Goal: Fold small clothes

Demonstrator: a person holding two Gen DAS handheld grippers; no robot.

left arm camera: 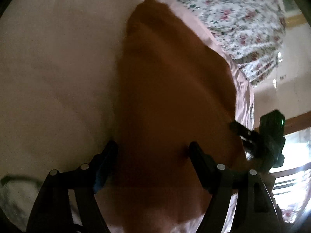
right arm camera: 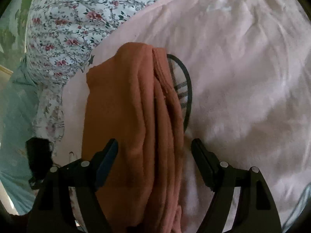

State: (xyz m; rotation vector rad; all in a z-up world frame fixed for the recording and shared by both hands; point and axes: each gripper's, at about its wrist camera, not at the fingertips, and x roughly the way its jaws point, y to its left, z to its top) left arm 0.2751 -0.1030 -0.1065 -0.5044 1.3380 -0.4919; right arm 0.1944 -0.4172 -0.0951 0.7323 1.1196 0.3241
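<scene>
The folded garment (right arm camera: 134,120) lies on the sheet (right arm camera: 243,77), reaching forward from between the fingers of the right gripper (right arm camera: 154,159). A patterned blanket (right arm camera: 77,19) lies behind it to the left. The left gripper (left arm camera: 152,161) stands over the same garment's edge.

Left wrist view: looks steeply down along its fingers, close above the orange garment (left arm camera: 171,97), blurred; the other gripper shows at its right edge. Right wrist view: also angled down, close, sharp, on the same garment (right arm camera: 132,116). Shared: the garment, pink sheet (right arm camera: 243,68), floral cloth (left arm camera: 233,15).
</scene>
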